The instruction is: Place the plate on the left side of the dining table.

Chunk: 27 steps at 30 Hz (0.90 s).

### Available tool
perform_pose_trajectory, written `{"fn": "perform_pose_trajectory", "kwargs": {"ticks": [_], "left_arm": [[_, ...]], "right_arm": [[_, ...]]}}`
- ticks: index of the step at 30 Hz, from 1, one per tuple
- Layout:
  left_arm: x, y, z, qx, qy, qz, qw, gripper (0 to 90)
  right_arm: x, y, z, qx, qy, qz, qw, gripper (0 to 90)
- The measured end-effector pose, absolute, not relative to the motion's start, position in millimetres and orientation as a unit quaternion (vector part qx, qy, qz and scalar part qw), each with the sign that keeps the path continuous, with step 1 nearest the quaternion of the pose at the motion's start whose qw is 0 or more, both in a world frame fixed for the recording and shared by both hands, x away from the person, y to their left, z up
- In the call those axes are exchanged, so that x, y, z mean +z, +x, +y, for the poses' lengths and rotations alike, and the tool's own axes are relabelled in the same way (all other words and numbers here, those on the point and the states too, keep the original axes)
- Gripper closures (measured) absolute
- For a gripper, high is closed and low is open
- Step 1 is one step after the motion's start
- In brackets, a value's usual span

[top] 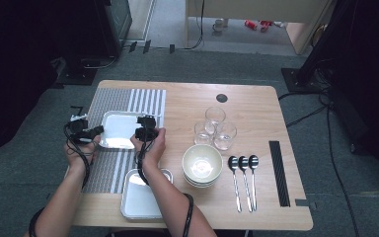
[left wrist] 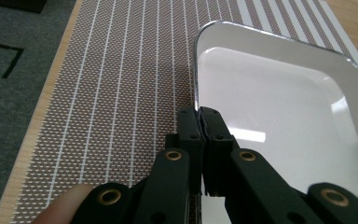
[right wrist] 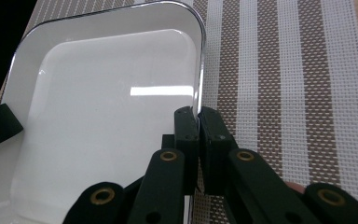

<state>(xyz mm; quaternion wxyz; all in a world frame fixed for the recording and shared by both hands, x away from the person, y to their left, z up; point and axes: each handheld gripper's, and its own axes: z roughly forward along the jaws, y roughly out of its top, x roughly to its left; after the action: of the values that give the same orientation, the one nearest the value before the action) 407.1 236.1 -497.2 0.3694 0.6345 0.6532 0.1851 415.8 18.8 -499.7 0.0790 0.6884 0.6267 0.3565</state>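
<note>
**Both grippers pinch one tray by its opposite rims**

While a person's two hands come in from the near edge of the table (top: 256,106), each holds a gripper clamped on the same white tray (top: 120,129). The left gripper (left wrist: 199,114) has its jaws pressed together on the tray's left rim, the thin metal edge caught between the pads. The right gripper (right wrist: 198,113) pinches the opposite rim the same way, jaws nearly meeting with only the rim between them. The tray is over the striped mat (top: 128,101) at the table's left side; whether it rests on the mat or is just above it I cannot tell. It is empty and glossy.

A second tray (top: 140,200) lies near the front edge, partly under the right forearm. To the right stand stacked bowls (top: 202,164), three glasses (top: 215,129) behind them, and three spoons (top: 244,178) laid side by side.
</note>
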Motion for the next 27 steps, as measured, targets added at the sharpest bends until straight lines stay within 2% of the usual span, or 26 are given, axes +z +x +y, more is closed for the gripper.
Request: {"fn": "perform_pose_trajectory", "kwargs": {"ticks": [11, 25, 27], "left_arm": [[-505.2, 410.7, 237.1, 0.183, 0.626, 0.662, 0.369, 89.1], [-506.9, 414.1, 236.4, 0.19, 0.637, 0.653, 0.362, 88.0], [-505.5, 414.4, 236.7, 0.186, 0.639, 0.65, 0.367, 85.3]], "right_arm": [[-502.7, 420.6, 17.9, 0.365, 0.689, 0.622, 0.072, 87.5], [-504.4, 421.7, 18.2, 0.365, 0.689, 0.623, 0.07, 86.4], [-504.4, 422.1, 17.5, 0.367, 0.691, 0.619, 0.064, 83.1]]}}
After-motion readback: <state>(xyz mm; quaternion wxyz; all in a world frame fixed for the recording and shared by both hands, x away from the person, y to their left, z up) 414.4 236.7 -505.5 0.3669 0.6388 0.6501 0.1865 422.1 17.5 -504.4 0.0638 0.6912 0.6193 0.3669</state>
